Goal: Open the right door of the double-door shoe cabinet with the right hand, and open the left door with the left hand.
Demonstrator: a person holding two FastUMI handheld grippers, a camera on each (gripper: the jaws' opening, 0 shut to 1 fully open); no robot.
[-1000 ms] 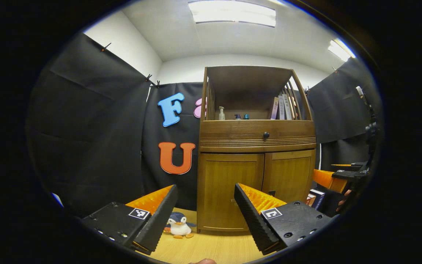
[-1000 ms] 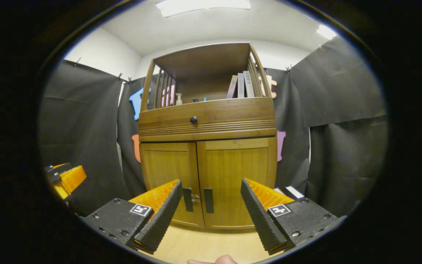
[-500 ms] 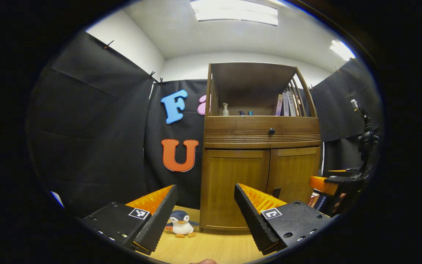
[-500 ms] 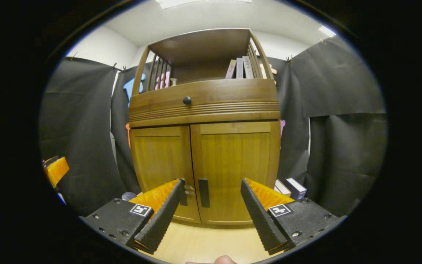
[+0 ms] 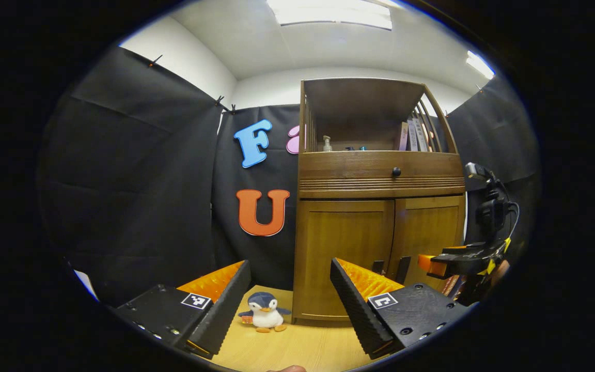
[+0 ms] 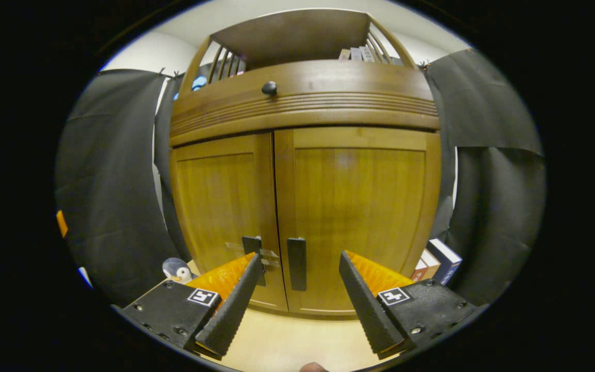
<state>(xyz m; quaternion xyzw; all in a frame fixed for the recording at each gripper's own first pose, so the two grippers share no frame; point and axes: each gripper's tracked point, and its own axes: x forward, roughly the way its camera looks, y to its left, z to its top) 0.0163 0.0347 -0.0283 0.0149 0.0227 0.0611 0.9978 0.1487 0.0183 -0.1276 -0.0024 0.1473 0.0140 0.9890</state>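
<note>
Shoe cabinet [image 6: 302,103]: two closed doors, two handles; both grippers, left gripper [image 5: 290,305] and right gripper [image 6: 300,302], spread, empty.

1 shoe cabinet [image 6: 302,103] with 2 shut doors: left door [image 6: 220,206], right door [image 6: 359,206]. 2 dark door handles [image 6: 297,263], 1 drawer knob [image 6: 269,88]. 1 plush penguin [image 5: 265,312]. 2 boxes [image 6: 438,261] beside cabinet. 2 grippers: left gripper [image 5: 290,305], right gripper [image 6: 297,305].

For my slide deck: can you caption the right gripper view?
Open right gripper nears the right door handle of the closed wooden shoe cabinet.
</note>
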